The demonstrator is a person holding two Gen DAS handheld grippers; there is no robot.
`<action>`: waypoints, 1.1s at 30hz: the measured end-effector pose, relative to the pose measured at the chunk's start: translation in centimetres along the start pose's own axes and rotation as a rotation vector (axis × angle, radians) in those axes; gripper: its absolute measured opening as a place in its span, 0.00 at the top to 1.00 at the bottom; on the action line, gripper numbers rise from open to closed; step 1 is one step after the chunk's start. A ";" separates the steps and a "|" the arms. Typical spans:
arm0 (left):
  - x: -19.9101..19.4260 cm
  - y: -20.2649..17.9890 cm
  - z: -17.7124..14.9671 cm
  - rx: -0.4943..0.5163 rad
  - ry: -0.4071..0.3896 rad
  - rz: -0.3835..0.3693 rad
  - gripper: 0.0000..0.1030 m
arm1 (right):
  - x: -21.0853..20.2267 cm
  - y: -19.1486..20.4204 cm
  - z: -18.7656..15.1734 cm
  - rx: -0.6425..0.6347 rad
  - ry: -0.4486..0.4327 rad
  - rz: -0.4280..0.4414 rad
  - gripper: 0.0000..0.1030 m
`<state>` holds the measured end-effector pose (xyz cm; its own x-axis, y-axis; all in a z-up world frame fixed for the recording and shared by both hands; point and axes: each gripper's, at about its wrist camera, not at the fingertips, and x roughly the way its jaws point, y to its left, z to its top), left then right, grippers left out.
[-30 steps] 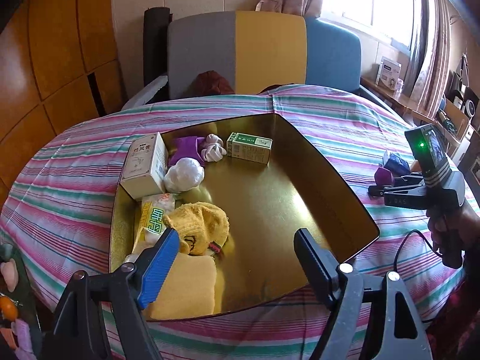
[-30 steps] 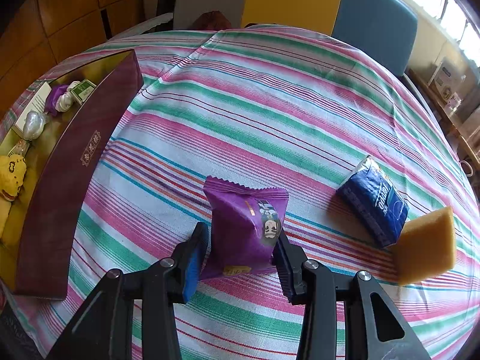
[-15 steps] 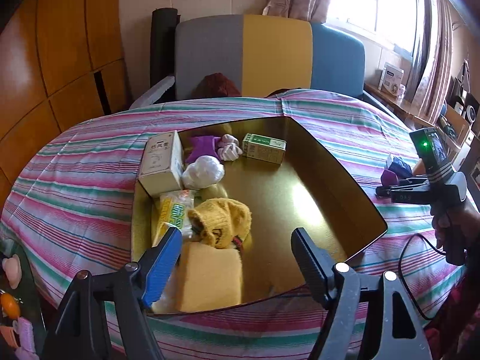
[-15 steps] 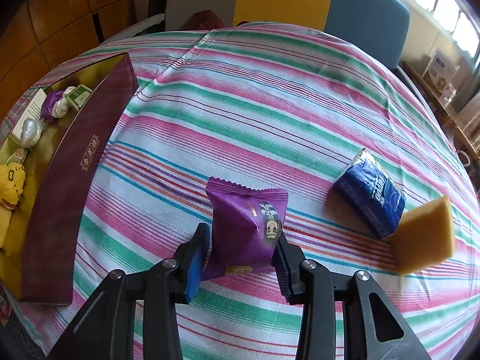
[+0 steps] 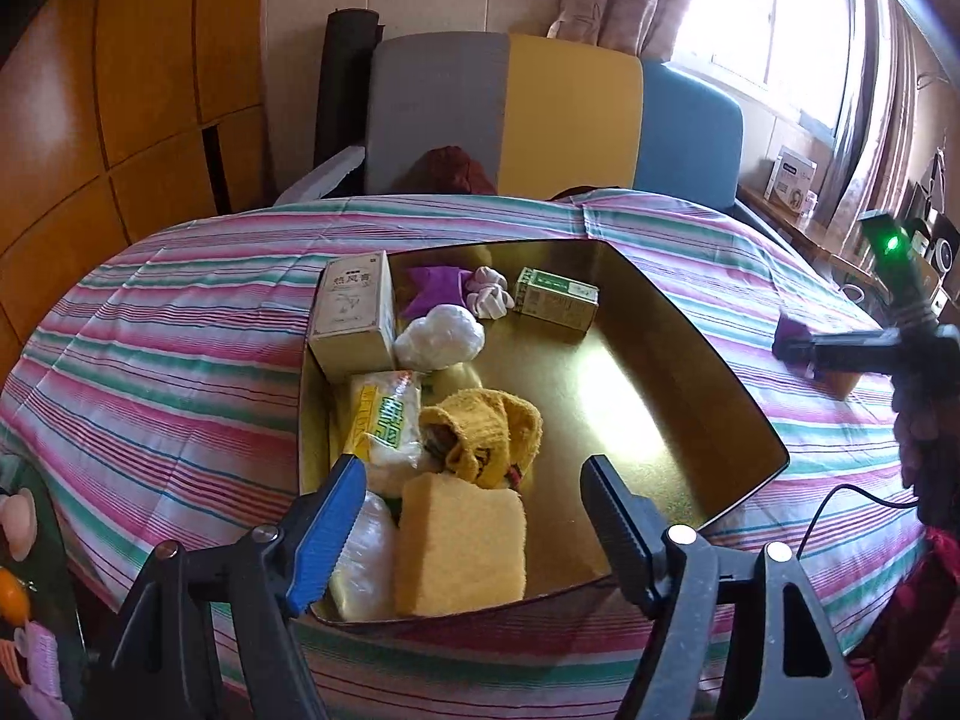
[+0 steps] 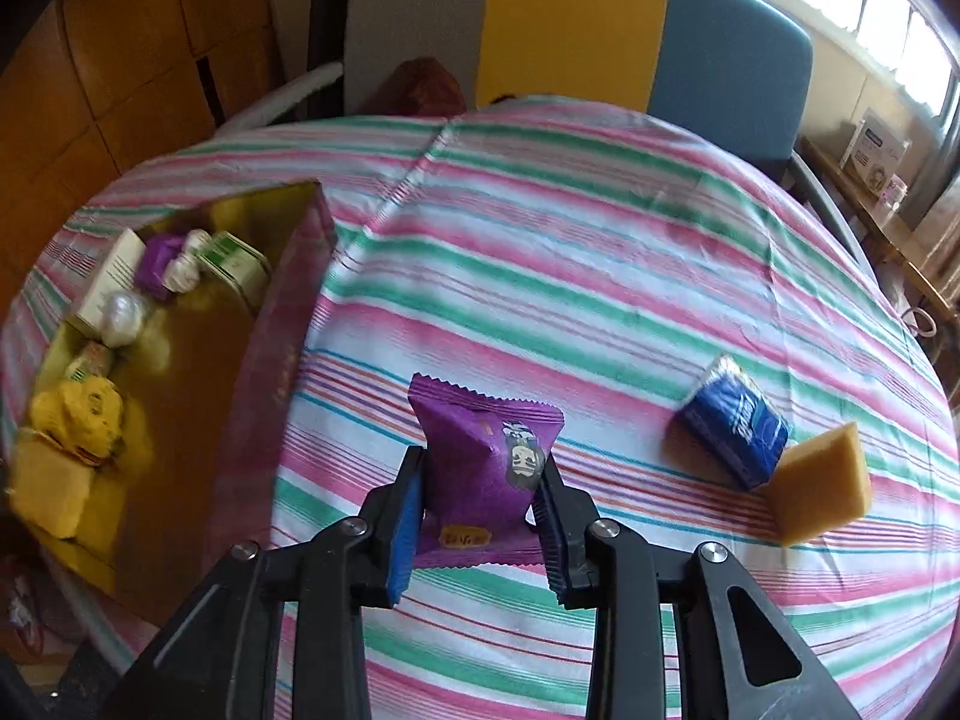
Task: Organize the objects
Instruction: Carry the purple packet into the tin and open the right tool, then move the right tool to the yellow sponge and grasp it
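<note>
The right tool [image 6: 480, 507] is lifting the purple snack packet [image 6: 487, 459] it is clamping off the tabletop [image 6: 600, 276] — box [image 6: 264, 384] next — the left tool [image 5: 474, 525] is gaping empty.

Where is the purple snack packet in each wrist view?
Left wrist: the purple snack packet shows as a sliver at the far right edge, in the right gripper.
Right wrist: the packet sits bottom centre, clamped between the fingers.
Shared landmark: the gold tray, left in the right wrist view.

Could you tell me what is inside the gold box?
The gold box holds two cartons, a white bundle, a purple packet, a green-labelled packet, a yellow cloth and a sponge. Whatever lies beneath the cloth is hidden.
</note>
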<state>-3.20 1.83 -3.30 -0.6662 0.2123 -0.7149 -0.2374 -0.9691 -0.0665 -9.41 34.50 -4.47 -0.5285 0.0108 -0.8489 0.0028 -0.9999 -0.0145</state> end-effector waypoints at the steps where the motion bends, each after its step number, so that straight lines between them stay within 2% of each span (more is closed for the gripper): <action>1: 0.0 0.2 0.1 -0.003 0.002 0.000 0.27 | -0.6 0.6 0.5 -0.002 -0.013 0.021 0.67; 6: 0.0 2.1 0.2 -0.018 0.006 0.027 0.30 | -2.5 4.9 2.4 -0.027 -0.033 0.166 0.67; 10: 0.0 4.2 0.4 -0.071 0.004 0.056 0.30 | -1.4 9.8 3.7 -0.063 0.004 0.263 0.67; 15: 0.7 5.9 0.2 -0.114 0.021 0.065 0.30 | 2.8 15.8 5.3 -0.098 0.076 0.280 0.66; 19: 1.3 6.2 0.1 -0.119 0.036 0.060 0.31 | 6.0 18.8 6.5 -0.109 0.118 0.269 0.65; 22: 1.8 6.4 -0.2 -0.123 0.051 0.059 0.31 | 7.7 19.8 6.8 -0.089 0.147 0.307 0.64; 24: 1.8 6.5 -0.2 -0.126 0.053 0.059 0.31 | 7.9 19.7 6.8 -0.057 0.157 0.352 0.55; 30: 1.9 6.1 -0.3 -0.118 0.051 0.064 0.31 | 5.8 17.3 5.9 -0.010 0.105 0.361 0.51; 33: 1.6 5.5 -0.3 -0.103 0.047 0.059 0.31 | 3.7 15.2 5.0 0.017 0.058 0.353 0.39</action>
<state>-5.39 -3.23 -5.03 -0.6427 0.1511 -0.7511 -0.1232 -0.9880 -0.0933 -15.58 19.33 -5.14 -0.4482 -0.3354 -0.8286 0.1625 -0.9421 0.2935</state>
